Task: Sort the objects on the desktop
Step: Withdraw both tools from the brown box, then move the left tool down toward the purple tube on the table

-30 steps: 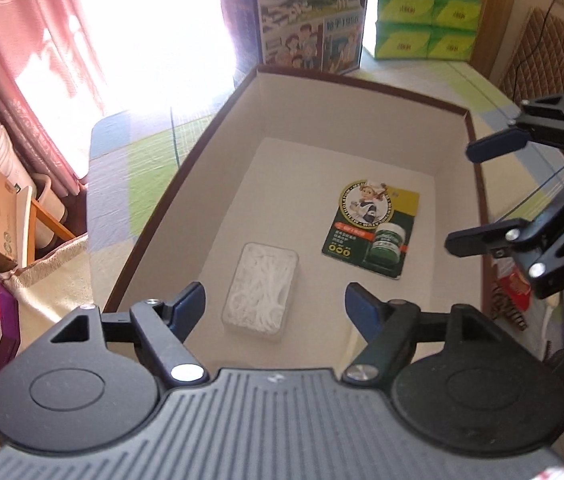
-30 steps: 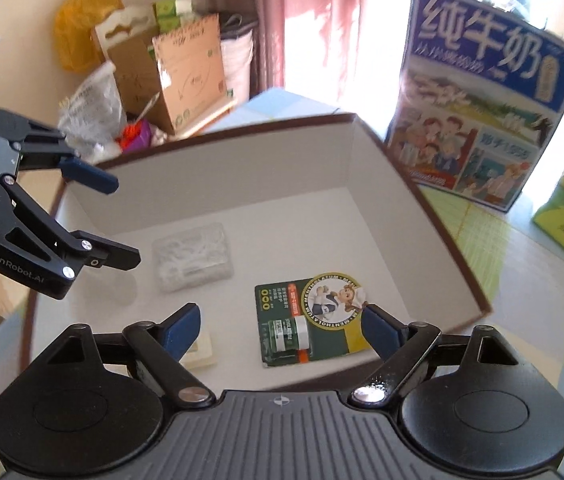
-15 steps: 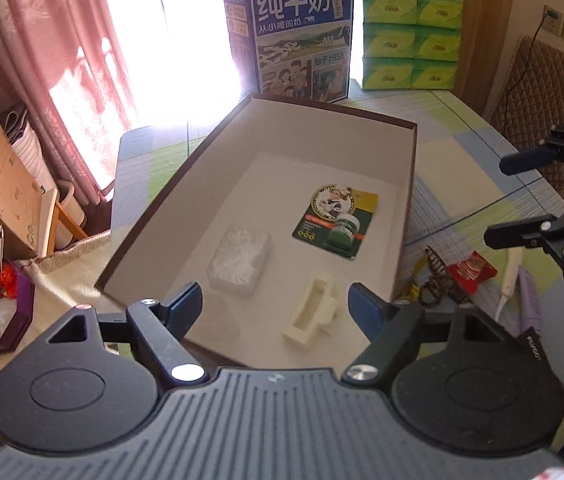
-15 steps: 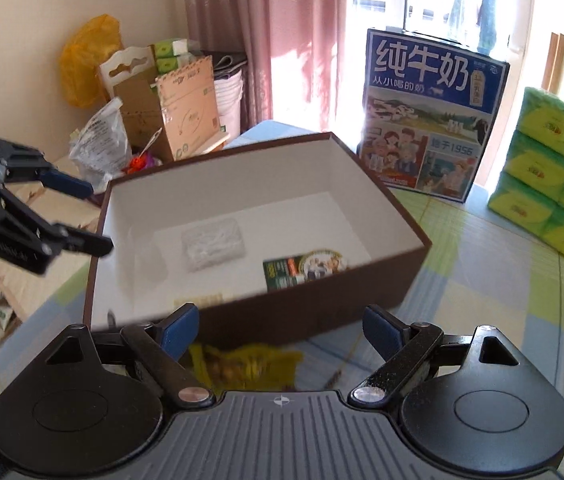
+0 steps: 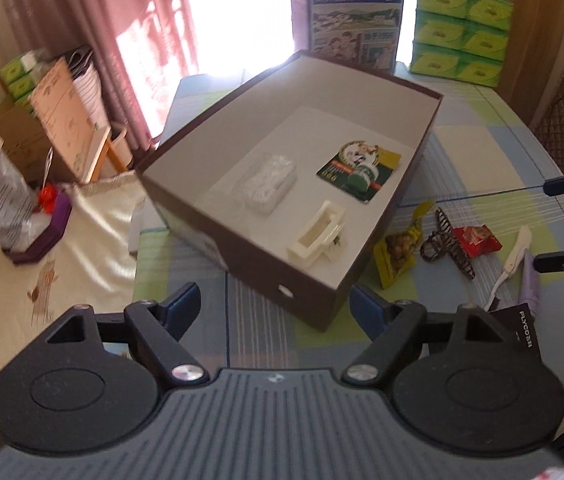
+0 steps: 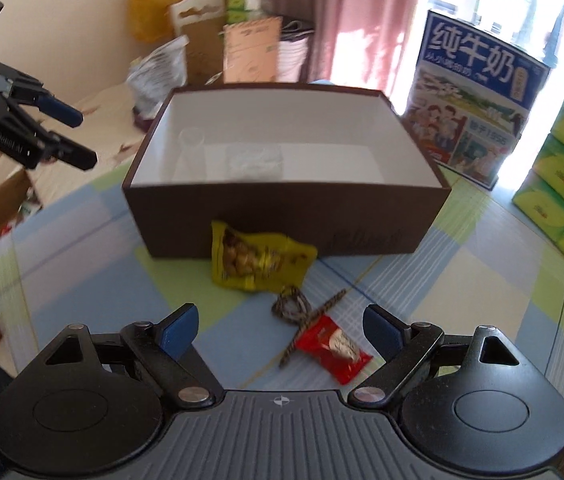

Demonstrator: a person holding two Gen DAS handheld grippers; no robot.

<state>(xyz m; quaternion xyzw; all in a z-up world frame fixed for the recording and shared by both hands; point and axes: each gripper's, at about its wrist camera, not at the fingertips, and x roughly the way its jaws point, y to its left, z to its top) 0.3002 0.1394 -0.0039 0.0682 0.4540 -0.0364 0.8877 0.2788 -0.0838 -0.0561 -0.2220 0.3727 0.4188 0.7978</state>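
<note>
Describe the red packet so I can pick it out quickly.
Start at the big brown box on the checked tablecloth. In front of it lie a yellow snack bag, then a striped hair claw. The red packet lies beside the claw, the only red wrapper there.

I see box open on top, walls block side entry. Snack bag, hair clip, red packet crowd cloth before it. Milk carton hems far side.
</note>
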